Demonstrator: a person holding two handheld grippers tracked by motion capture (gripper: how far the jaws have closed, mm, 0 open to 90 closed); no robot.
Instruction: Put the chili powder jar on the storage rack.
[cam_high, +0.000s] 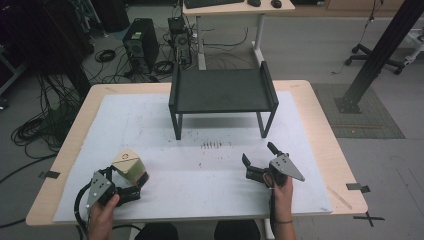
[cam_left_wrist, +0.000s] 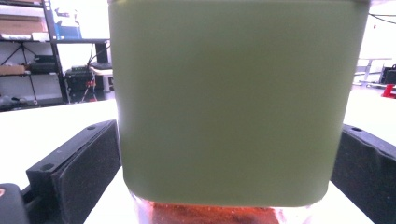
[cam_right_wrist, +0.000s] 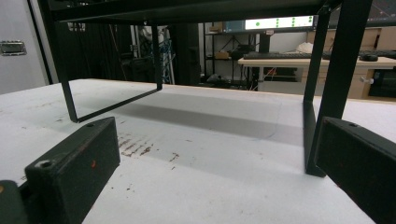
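Tabletop (cam_high: 310, 100): white mat, open room at centre. Black shelf (cam_high: 222, 90): far middle. Jar (cam_high: 131, 167): pale green lid, reddish contents, near left, between left gripper (cam_high: 134, 187) jaws, apparently grasped. Right gripper (cam_high: 260, 160): jaws released, empty. Risk: low grip, jar tipping on lift.

- In the left gripper view, the pale green square-sided jar (cam_left_wrist: 233, 102) runs off the top edge, so its lid is cut away; its clear base with reddish contents is cut by the bottom edge.
- Whether the black foam pads (cam_left_wrist: 86, 163) touch the jar's walls cannot be told there.
- In the high view, the left gripper (cam_high: 131, 187) hides the jar's lower near side.
- In the right gripper view, the black metal shelf rack (cam_right_wrist: 327, 70) loses its top to the upper edge.
- The small dark marks (cam_high: 210, 145) mid-table are too small to read.
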